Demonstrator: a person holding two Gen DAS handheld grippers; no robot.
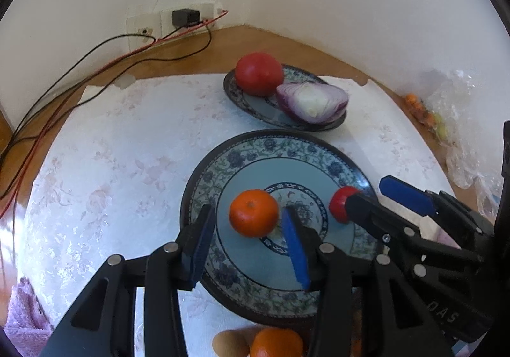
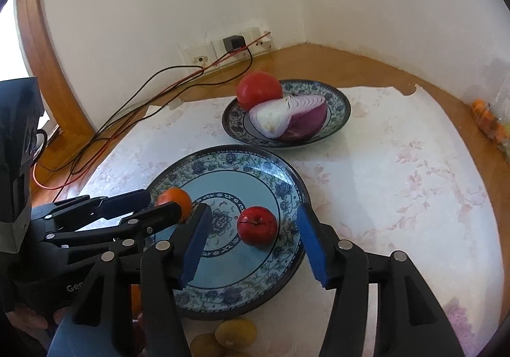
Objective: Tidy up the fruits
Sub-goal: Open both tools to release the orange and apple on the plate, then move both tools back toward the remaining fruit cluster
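Blue-padded fingers of the left gripper stand spread wide around the orange, touching nothing, holding nothing. That orange rests on the near plate, left of its centre medallion. The right gripper is likewise wide open and empty, its fingers flanking the small red apple on the same plate. Behind this plate, a 2nd plate carries a tomato and a cut red onion on the cloth-covered surface.

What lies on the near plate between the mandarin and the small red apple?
Nothing: only the near plate's bare painted centre separates mandarin and small red apple, clearest in the right wrist view.
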